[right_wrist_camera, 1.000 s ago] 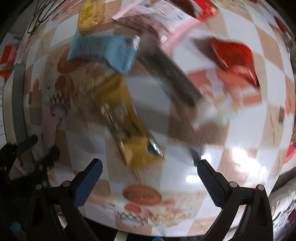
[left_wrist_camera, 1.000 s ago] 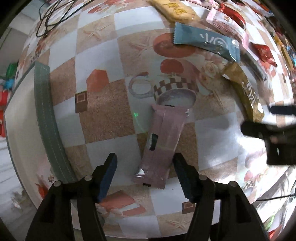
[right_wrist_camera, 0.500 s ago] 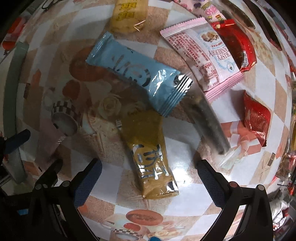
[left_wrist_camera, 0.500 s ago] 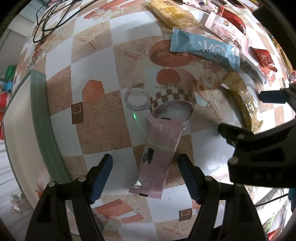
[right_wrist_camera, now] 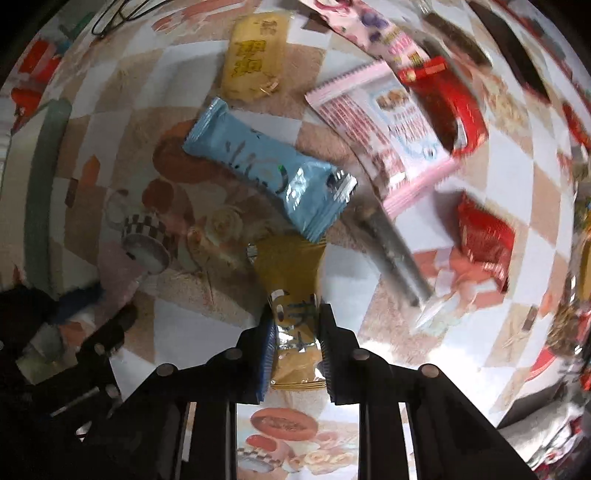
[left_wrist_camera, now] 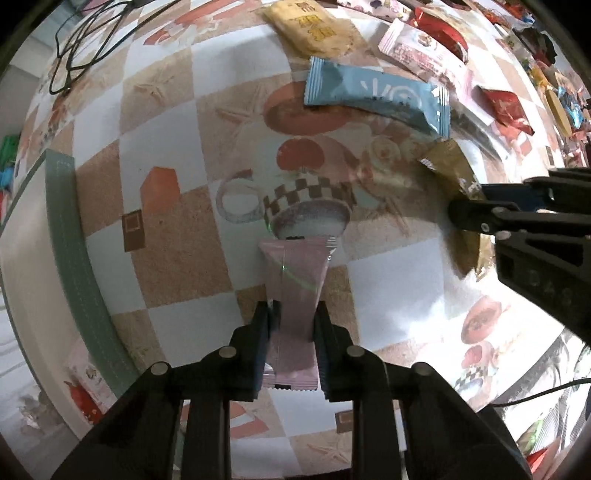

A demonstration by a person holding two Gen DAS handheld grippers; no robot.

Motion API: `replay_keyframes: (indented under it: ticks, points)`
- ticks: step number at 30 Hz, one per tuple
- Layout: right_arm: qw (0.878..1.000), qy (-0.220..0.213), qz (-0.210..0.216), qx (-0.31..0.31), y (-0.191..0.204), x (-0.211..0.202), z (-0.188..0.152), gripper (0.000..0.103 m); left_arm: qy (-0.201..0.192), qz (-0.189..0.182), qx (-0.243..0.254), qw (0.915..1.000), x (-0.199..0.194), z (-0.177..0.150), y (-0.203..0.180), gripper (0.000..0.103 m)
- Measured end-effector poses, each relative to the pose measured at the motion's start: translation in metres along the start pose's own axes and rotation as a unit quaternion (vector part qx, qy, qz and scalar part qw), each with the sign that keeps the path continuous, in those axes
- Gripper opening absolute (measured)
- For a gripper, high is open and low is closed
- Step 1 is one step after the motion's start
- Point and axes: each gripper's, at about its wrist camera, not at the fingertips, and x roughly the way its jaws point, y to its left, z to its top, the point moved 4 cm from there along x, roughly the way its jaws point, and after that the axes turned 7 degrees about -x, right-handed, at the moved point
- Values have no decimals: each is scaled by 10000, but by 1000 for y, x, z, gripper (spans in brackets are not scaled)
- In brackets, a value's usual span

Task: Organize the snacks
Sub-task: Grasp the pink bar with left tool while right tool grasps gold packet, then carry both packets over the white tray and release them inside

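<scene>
In the left wrist view, your left gripper (left_wrist_camera: 291, 325) is closing its jaws on the pink wrapper (left_wrist_camera: 295, 291), and the pads already press both of its long sides. The wrapper lies on the patterned tablecloth (left_wrist_camera: 166, 147), with its far end at the printed checkered cup. Beyond it, toward the far edge of the table, you have the light blue packet (left_wrist_camera: 376, 98), the yellow packet (left_wrist_camera: 314, 31) and a pink and white pouch (left_wrist_camera: 424, 55). The gold packet (left_wrist_camera: 448, 168) lies at the right, and part of it is hidden behind your right gripper (left_wrist_camera: 476, 201). At the left edge stands a white tray with a green rim (left_wrist_camera: 62, 229); what is inside it I cannot tell.

In the right wrist view, your right gripper (right_wrist_camera: 295, 339) is clamped on the gold packet (right_wrist_camera: 291, 280). The light blue packet (right_wrist_camera: 266, 166) touches its far end. A dark stick packet (right_wrist_camera: 395, 254) and a red packet (right_wrist_camera: 484, 236) lie to the right, a little blurred. Your left gripper (right_wrist_camera: 88, 306) is seen at the left, on the pink wrapper (right_wrist_camera: 118, 273).
</scene>
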Motion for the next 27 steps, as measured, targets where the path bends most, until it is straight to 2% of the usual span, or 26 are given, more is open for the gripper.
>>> replay_keyframes:
  ticks: [3, 10, 18, 20, 22, 27]
  points:
    - [9994, -68, 316, 109, -9, -9, -22, 24, -83, -100, -86, 9999, -12, -20, 10, 25]
    - [9980, -81, 540, 312, -17, -22, -48, 24, -237, -288, -240, 9990, -33, -43, 17, 25]
    - [9966, -47, 674, 468, -25, -36, -66, 24, -374, -253, -303, 9985, -43, -55, 30, 25]
    - [9965, -61, 696, 453, -22, -38, -66, 24, -417, -290, -328, 9982, -45, -54, 31, 25]
    - [9967, -79, 684, 419, -3, -27, -75, 24, -472, -311, -337, 9978, -53, -61, 36, 25]
    - [9977, -125, 627, 213, 21, -41, -60, 24, -608, -388, -386, 9966, -69, -70, 50, 25]
